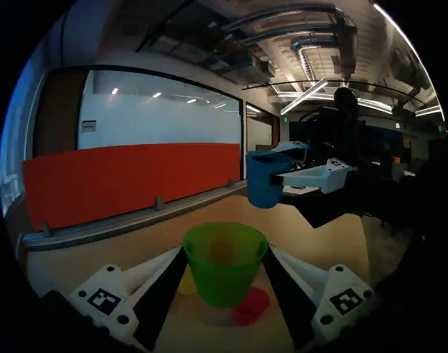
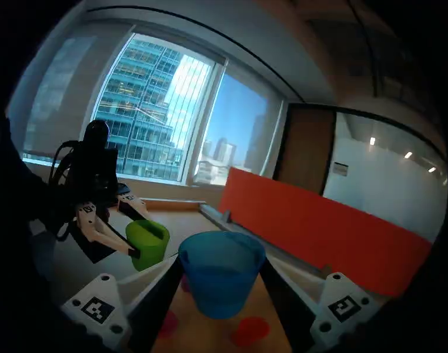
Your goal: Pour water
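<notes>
A translucent green cup [image 1: 225, 265] stands upright between the fingers of my left gripper [image 1: 224, 276], which is shut on it just above the tabletop. In the right gripper view the same green cup [image 2: 146, 242] shows farther off, held by the left gripper [image 2: 127, 238]. My right gripper [image 2: 221, 288] is shut on a blue cup [image 2: 221, 273], upright and lifted above the table. In the left gripper view that blue cup [image 1: 264, 178] hangs beyond and above the green one, gripped by the right gripper [image 1: 286, 176].
A light wooden table [image 1: 318, 235] carries flat red discs [image 1: 250, 305] [image 2: 249, 330] and a yellow one [image 1: 187, 283]. An orange partition wall [image 1: 136, 176] with glass above runs along the table's far side. Big windows [image 2: 159, 112] face city towers.
</notes>
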Action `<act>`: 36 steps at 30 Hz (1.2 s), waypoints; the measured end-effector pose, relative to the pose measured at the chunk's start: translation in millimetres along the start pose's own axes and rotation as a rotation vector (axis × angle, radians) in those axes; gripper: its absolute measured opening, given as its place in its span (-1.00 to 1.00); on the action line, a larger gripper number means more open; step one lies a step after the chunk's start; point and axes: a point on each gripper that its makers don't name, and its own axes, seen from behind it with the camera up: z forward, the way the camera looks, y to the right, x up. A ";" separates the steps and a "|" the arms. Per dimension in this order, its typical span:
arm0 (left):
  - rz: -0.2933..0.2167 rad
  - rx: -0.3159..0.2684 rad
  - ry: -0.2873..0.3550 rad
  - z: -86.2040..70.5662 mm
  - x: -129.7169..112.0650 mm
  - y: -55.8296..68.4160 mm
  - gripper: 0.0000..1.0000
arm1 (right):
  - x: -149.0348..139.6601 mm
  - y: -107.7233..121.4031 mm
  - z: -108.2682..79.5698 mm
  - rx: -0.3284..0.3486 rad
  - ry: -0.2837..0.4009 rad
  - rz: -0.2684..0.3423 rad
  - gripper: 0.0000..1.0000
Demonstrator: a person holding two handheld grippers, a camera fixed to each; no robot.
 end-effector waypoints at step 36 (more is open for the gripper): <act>-0.007 -0.047 0.020 8.4 5.7 16.7 0.75 | 54.0 4.7 37.0 0.027 0.005 -0.375 0.81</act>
